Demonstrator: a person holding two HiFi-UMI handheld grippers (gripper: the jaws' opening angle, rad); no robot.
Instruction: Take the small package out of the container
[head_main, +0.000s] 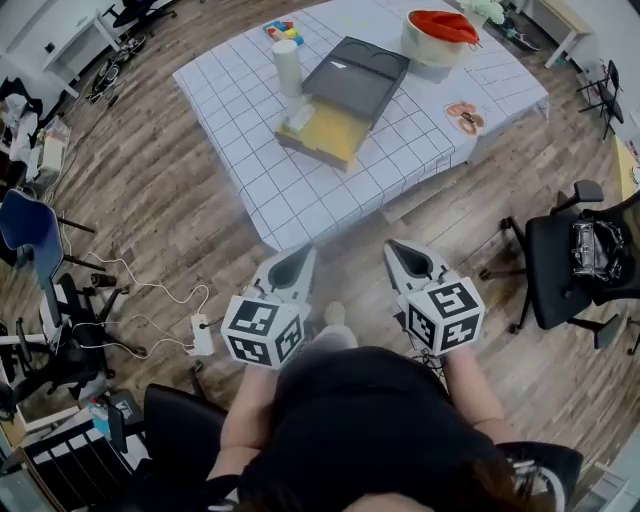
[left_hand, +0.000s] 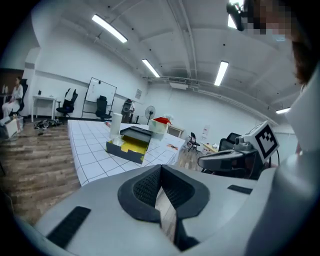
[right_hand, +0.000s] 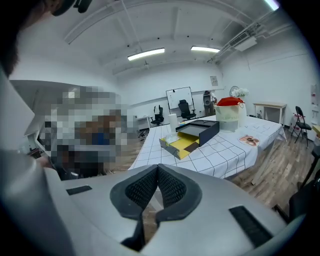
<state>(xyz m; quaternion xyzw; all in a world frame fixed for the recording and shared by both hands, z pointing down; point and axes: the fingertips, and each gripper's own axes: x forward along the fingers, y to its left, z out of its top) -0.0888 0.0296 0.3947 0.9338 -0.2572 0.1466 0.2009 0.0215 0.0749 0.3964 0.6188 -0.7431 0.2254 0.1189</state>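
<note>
Left gripper (head_main: 298, 256) and right gripper (head_main: 398, 248) both have jaws pressed together, nothing between them, held short of the table (head_main: 300, 205). Yellow-lined container (head_main: 335, 135) lies open on the table, well apart from both. Pale small package (head_main: 299, 117) lies at its end.

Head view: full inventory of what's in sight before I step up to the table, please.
table: one, white cloth with dark grid, ahead
container: one, dark grey and yellow, open, mid-table
white roll: one, upright, left of the container
tub: one, pale with red top, table's far right
coloured blocks: small cluster, mixed colours, table's far edge
printed card: one, orange-pink, table's right edge
office chair: one, black, floor at right
power strip: one, white, floor at left
left gripper: one, grey, shut and empty, short of the table
right gripper: one, grey, shut and empty, alongside
</note>
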